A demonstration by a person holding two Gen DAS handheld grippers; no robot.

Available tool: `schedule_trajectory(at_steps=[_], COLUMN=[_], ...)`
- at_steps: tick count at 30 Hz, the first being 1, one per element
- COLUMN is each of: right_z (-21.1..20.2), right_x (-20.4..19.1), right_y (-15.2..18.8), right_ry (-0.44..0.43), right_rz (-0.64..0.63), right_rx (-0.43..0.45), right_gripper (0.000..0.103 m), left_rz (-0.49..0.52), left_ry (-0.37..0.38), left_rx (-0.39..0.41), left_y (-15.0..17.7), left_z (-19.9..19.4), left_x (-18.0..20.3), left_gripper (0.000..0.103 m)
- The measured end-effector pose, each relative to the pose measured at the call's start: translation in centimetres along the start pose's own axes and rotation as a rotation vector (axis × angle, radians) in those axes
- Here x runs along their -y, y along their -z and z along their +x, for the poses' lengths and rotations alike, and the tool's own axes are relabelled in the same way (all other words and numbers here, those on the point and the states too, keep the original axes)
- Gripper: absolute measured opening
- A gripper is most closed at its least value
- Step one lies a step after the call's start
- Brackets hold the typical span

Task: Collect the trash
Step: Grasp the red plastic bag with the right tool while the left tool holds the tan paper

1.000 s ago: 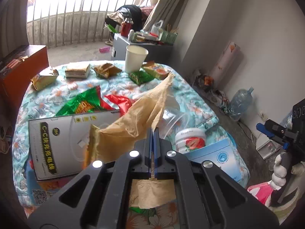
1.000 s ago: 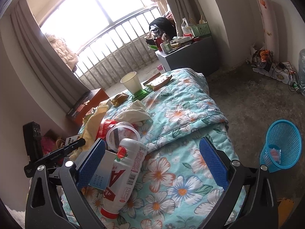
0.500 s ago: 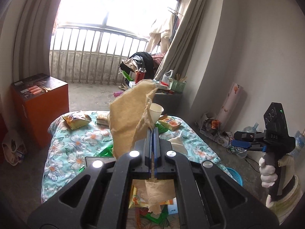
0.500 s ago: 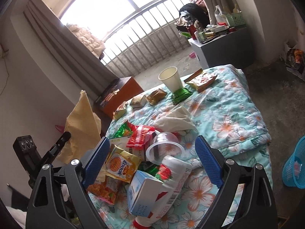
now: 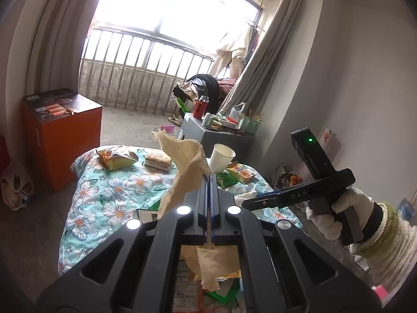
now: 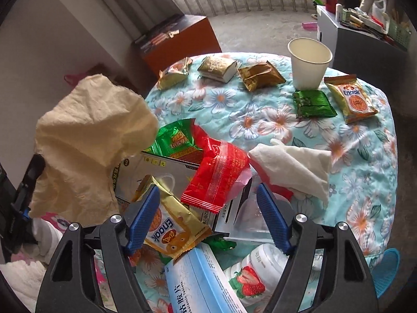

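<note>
A: Where is there room around your left gripper (image 5: 208, 195)?

B: Your left fingers are pressed together on the tan paper towel (image 5: 186, 167), which is lifted clear of the bed (image 5: 112, 190). In the right wrist view that towel (image 6: 88, 143) hangs at the left, over the bed's left edge and above the litter. To the right, your other hand (image 5: 338, 211) sits past the bed's right edge, over bare floor.

A: And your right gripper (image 6: 206, 219)?

B: Its blue fingers (image 6: 142, 219) stand wide apart with nothing between them, low over the near clutter. The left finger touches the yellow Enaak packet (image 6: 173, 232); the red wrapper (image 6: 219, 172) and a white tissue (image 6: 294, 164) lie just beyond. The far half of the bed is more open: the paper cup (image 6: 308, 64) stands upright near the far right, with the green packet (image 6: 312, 104) just in front. A blue basket (image 6: 385, 271) shows at the near right, below the bed's edge.

A: How does the towel look?

B: Crumpled, creased, ragged along its lower edge, with a loose tail hanging behind your fingers.
</note>
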State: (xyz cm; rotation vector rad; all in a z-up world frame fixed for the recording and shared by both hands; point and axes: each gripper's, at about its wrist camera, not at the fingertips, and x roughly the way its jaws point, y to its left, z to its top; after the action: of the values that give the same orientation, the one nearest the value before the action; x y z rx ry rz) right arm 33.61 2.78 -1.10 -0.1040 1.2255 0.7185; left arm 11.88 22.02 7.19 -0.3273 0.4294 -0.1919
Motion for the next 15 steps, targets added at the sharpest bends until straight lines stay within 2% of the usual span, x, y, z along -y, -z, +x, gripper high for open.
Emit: schedule_trajectory(at_steps=[6, 10, 15], right_z=[3.5, 4.8, 5.8], right_x=[-0.1, -0.2, -0.4], right_y=[-1.3, -1.2, -0.8], right_ry=[0.046, 0.081, 0.097], right_rz=[-0.018, -0.032, -0.039], right_rx=[-0.124, -0.157, -0.187], right_gripper=[0.075, 0.074, 0.06], left_rz=[-0.034, -0.037, -0.039], left_ry=[0.007, 0.012, 0.016], left_rx=[-0.016, -0.022, -0.023], left_y=[0.3, 0.5, 0.5], left_z=[0.3, 0.5, 0.5], left_x=[-1.2, -1.7, -1.8], left_gripper=[0.0, 0.0, 0.0])
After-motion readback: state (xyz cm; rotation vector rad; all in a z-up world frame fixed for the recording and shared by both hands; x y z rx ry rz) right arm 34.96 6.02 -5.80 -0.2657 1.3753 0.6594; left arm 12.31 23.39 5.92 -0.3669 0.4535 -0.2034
